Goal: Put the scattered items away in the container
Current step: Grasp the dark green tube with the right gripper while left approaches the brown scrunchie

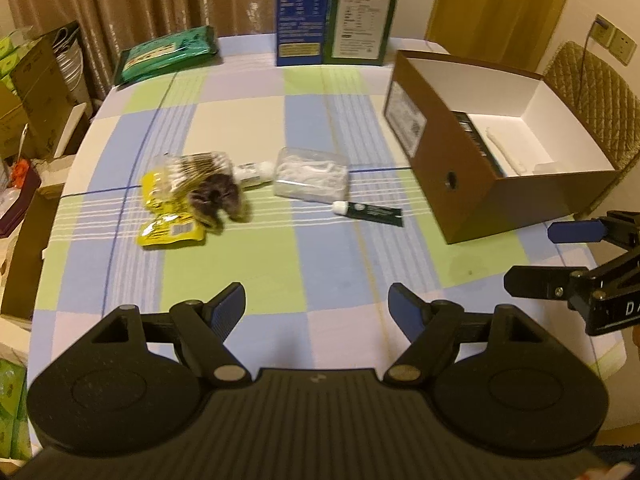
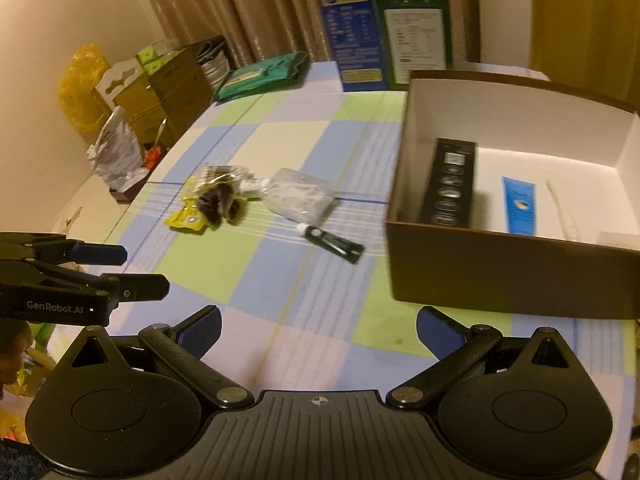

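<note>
Grippers both idle: left gripper (image 1: 316, 304) jaws spread wide with nothing between them, right gripper (image 2: 318, 326) same, both hovering over the near edge of the checked tablecloth (image 1: 320, 272), angled down toward it. Right unit also shows at the right edge of the left view, left unit at the left edge of the right view, side by side and apart.

Loose items sit mid-table in a cluster: yellow packets (image 1: 168, 216), dark furry thing (image 1: 214, 200) lying against them, crinkly clear bag (image 1: 196, 170) behind, white bottle (image 1: 254, 172), clear plastic box (image 1: 310, 176) just beside it, green tube (image 1: 370, 212) nearest the container.

Brown cardboard box (image 1: 452, 184) stands open to the right of the cluster, well apart from most of it. Inside: black carton (image 2: 450, 184) against the left wall, blue tube (image 2: 520, 206), white stick (image 2: 564, 212)

Far edge: blue carton (image 1: 300, 12), green carton (image 1: 360, 20), green pack (image 1: 168, 54)
</note>
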A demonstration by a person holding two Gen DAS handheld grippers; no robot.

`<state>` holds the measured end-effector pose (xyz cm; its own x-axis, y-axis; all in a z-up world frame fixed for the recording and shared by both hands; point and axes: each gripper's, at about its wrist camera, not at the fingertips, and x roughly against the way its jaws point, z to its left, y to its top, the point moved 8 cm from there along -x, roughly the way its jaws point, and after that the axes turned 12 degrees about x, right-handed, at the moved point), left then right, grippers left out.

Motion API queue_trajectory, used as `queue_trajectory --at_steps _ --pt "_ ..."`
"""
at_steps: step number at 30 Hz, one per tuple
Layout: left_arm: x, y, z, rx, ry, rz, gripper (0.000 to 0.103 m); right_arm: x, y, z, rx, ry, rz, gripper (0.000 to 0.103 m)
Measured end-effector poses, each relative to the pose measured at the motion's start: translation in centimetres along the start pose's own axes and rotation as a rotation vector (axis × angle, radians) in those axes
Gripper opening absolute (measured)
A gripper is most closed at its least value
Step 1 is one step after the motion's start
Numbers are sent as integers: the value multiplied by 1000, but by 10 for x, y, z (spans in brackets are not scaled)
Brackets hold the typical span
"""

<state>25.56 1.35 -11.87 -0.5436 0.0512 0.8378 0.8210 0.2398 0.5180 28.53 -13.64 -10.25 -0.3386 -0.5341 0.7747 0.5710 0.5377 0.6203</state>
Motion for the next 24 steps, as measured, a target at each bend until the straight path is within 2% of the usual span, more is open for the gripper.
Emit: queue_trajectory --at_steps 9,14,19,24 --pt "-5 2 46 42 43 0 75 -38 12 30 68 -24 -3 100" --pt "-11 8 68 57 57 -4 75 -64 18 40 94 -44 -5 84" --pt "-25 14 86 64 72 -6 75 -93 20 39 138 -99 5 49" --pt "-42 24 94 67 70 -3 75 -120 28 32 179 -158 7 47"
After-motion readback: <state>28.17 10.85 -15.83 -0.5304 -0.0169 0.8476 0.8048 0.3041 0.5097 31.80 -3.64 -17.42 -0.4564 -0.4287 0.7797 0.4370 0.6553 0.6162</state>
